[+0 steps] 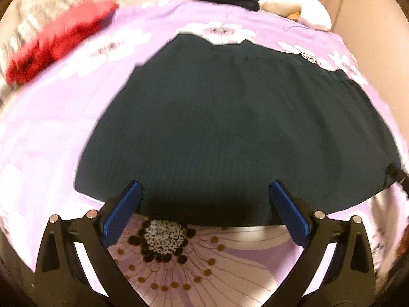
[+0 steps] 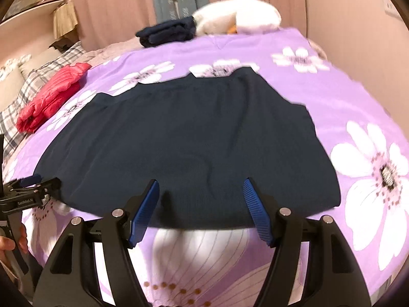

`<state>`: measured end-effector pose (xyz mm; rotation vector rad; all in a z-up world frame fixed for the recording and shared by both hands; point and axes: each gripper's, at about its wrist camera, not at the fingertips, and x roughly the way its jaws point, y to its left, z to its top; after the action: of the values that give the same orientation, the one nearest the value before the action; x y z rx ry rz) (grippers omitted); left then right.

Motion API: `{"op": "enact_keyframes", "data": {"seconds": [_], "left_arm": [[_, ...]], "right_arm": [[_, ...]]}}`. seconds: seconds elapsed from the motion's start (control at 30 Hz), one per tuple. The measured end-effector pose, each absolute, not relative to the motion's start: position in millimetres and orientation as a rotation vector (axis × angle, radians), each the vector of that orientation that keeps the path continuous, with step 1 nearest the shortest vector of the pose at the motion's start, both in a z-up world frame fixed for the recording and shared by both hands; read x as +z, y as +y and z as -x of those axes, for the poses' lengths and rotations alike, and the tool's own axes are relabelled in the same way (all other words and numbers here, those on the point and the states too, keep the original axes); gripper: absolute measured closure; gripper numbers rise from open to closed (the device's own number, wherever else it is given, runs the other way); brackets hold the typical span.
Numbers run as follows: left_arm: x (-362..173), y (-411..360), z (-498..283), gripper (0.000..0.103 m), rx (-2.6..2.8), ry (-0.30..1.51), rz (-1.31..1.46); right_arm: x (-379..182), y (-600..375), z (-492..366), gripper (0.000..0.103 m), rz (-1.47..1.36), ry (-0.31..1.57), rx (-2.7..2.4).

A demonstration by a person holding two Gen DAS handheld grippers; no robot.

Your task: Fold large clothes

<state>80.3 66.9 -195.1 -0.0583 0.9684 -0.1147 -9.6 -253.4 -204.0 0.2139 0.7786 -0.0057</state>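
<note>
Dark garment [image 1: 230,128] is lying flat on the purple flowered bedspread [image 1: 51,133], already looking folded into a broad panel, near hem facing both tools. Left gripper [image 1: 205,206] is hovering over the near edge, blue pads [image 1: 120,212] spread apart, nothing between them. Right gripper [image 2: 200,204] is likewise hanging over the hem, fingers released and holding nothing. The step in hand looks like taking the near edge for the next fold.

To do it well: each tool is best placed towards its own corner of the hem, pinching all layers together, then lifting evenly so the cloth is not skewing. The fold should be carried straight away from the person. Folded red garment [image 2: 51,97] and dark folded pile [image 2: 166,32] are sitting well apart, clear of the path.
</note>
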Motion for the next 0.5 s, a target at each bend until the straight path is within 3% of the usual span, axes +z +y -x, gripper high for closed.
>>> {"op": "enact_keyframes", "data": {"seconds": [0.5], "left_arm": [[-179.1,71.9,-53.2,0.002,-0.069,0.975,-0.003]], "right_arm": [[-200.3,-302.0,34.1,0.034,-0.21,0.822,-0.201]]}}
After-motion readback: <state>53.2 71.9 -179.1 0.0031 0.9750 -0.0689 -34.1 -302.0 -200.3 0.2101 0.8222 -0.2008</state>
